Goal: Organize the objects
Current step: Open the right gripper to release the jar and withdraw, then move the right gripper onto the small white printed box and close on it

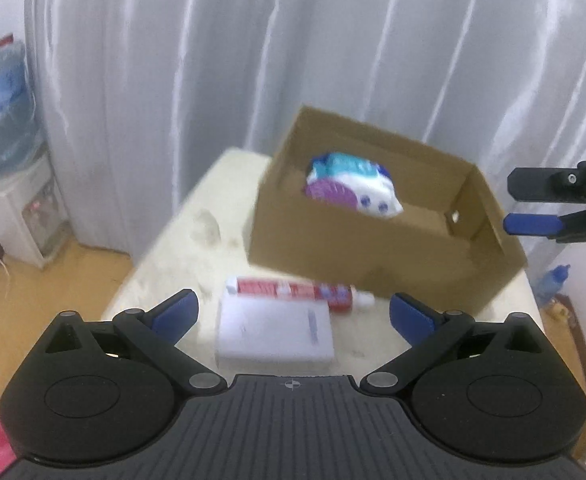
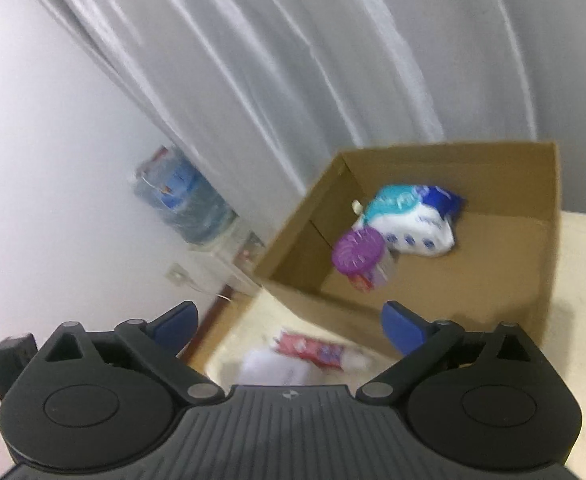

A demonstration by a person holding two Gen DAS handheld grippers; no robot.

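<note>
Tongs on both sides, the left tongs (image 1: 293, 312) and right tongs (image 2: 289, 320), gaped wide and empty. Just ahead on the desk (image 1: 213, 208) lay a white box (image 1: 275, 334) and toothpaste tube (image 1: 293, 292), unpacked; beyond, the cardboard box (image 1: 373, 256) already held a wipes pack (image 1: 357, 188) and purple-lidded container (image 2: 359, 250).

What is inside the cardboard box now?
Inside the cardboard box lie a white-and-blue soft pack and a purple round container. The near wall hides part of the floor.

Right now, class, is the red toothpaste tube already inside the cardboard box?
No, the red toothpaste tube lies on the table outside the cardboard box, beside a white box.
</note>
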